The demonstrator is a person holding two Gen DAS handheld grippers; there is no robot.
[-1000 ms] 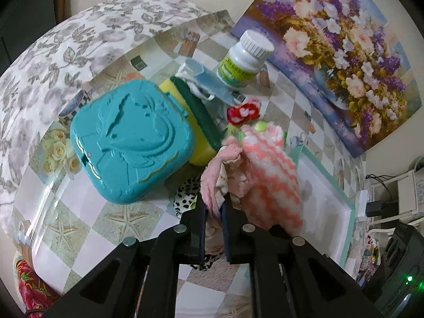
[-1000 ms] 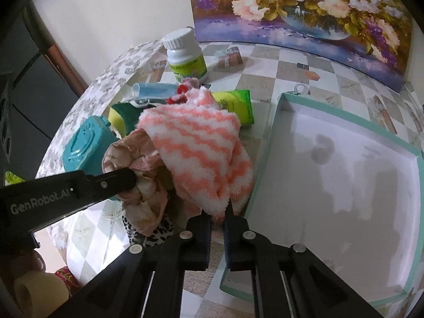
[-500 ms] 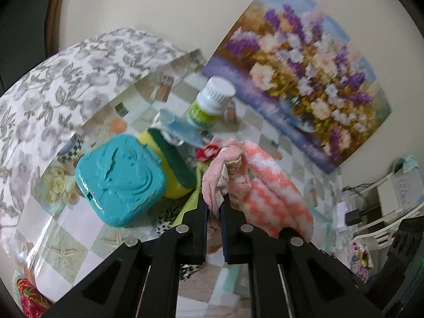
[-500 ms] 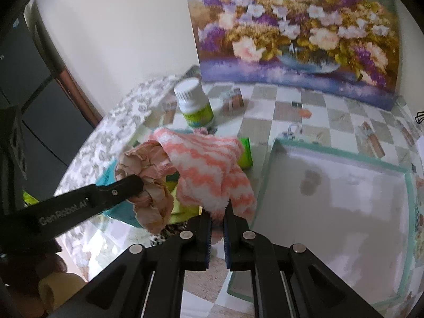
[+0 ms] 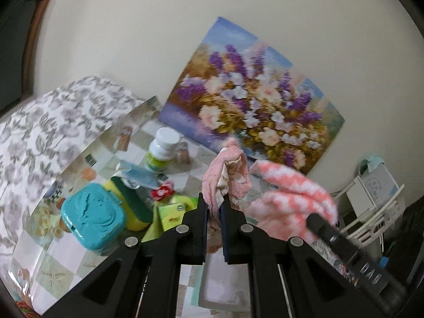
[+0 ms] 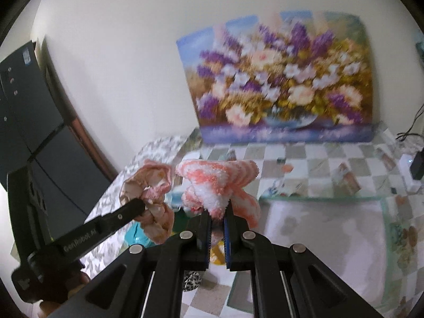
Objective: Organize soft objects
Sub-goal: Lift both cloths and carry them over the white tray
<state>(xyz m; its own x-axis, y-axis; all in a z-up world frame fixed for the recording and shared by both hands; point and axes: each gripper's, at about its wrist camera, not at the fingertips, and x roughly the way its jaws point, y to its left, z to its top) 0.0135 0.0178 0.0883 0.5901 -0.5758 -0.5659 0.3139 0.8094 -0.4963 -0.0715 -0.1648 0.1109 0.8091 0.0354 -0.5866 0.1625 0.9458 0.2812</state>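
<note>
Both cloths had risen well above the table since a second ago, my left gripper [image 5: 215,206] pinching the pink cloth [image 5: 228,169] and my right gripper [image 6: 217,218] pinching the striped towel [image 6: 217,182], so the tray [image 6: 381,198] probably came next.

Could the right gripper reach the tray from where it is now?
Probably yes. The right gripper, shut on the striped towel, hangs above the tray's near left corner, with nothing between them. The left gripper, shut on the pink cloth, stays off to the left.
</note>
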